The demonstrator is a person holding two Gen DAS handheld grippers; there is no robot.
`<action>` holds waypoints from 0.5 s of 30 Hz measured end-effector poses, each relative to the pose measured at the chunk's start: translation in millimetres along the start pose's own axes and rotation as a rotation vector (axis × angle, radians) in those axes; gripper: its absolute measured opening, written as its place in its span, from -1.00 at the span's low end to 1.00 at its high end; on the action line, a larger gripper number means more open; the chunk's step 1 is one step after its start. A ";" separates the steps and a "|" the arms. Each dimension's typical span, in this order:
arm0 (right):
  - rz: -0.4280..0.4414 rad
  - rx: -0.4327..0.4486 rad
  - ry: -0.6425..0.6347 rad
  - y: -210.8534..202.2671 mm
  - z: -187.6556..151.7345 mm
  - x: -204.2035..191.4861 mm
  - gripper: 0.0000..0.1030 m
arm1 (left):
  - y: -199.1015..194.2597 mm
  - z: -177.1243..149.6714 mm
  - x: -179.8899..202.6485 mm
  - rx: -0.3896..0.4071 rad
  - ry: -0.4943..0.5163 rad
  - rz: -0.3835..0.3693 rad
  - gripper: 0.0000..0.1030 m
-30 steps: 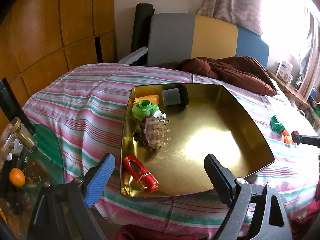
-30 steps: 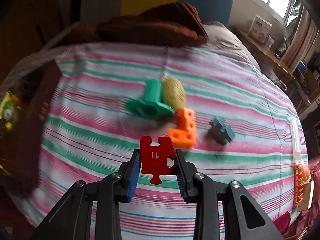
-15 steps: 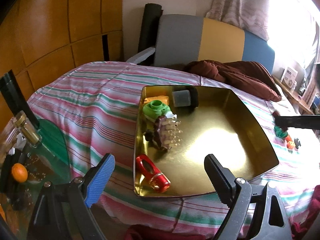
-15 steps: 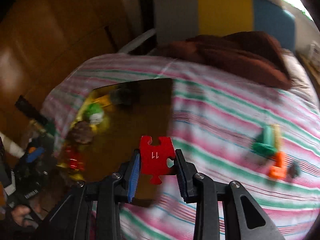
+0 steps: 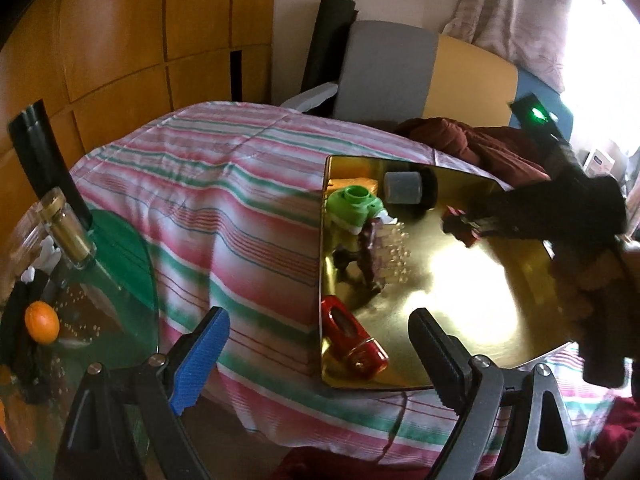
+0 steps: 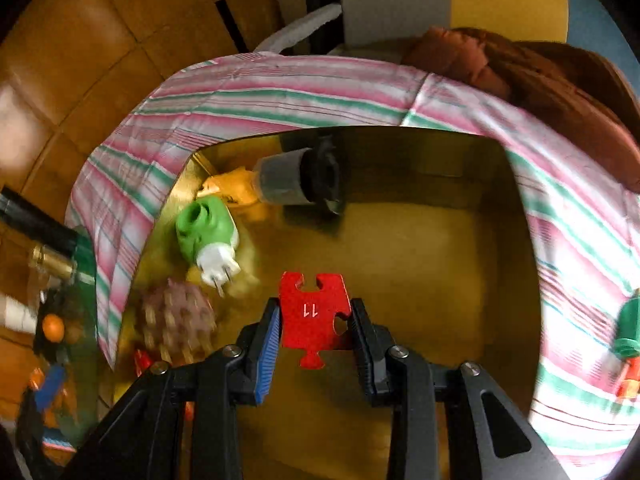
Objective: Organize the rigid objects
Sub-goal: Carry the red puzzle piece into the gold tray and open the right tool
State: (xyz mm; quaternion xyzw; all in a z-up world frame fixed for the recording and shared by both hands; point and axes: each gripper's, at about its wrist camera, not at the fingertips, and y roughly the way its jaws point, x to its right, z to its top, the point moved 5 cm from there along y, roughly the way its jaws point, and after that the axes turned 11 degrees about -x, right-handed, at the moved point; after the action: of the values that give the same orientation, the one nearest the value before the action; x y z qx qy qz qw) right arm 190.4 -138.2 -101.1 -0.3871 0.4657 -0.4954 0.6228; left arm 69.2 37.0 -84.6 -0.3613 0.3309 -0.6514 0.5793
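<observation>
A gold metal tray (image 5: 460, 304) (image 6: 420, 248) lies on the striped bedspread. Along its left side sit a green plug adapter (image 5: 354, 206) (image 6: 206, 228), a grey and black cylinder (image 5: 404, 188) (image 6: 298, 178), a spiky brown ball (image 5: 378, 254) (image 6: 176, 322) and a red clip (image 5: 354, 340). My right gripper (image 6: 314, 330) is shut on a red puzzle piece (image 6: 314, 312) marked 11 and hangs over the tray's middle. In the left wrist view that gripper (image 5: 460, 226) reaches in from the right, blurred. My left gripper (image 5: 316, 356) stands open at the tray's near left corner, holding nothing.
A green glass side table (image 5: 120, 280) with a brass-topped bottle (image 5: 68, 228) and an orange (image 5: 41, 322) stands at the left. A brown quilt (image 5: 480, 140) lies behind the tray. Green and orange toys (image 6: 626, 344) rest on the bedspread at the right. Wood panels line the wall.
My right gripper swung left with the red puzzle piece, from the toys on the bedspread to above the tray. My left gripper shifted a little leftward, so the tray sits further right in its view.
</observation>
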 end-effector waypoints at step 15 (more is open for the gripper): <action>-0.012 -0.044 0.010 38.7 20.5 -17.9 -0.30 | 8.6 -1.5 -11.0 -0.022 -0.023 0.001 0.78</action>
State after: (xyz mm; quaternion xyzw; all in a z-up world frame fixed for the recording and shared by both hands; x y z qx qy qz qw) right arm 218.7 -112.2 -128.6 -0.4009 0.4774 -0.4908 0.6087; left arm 73.2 47.0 -93.6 -0.3749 0.3314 -0.6434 0.5793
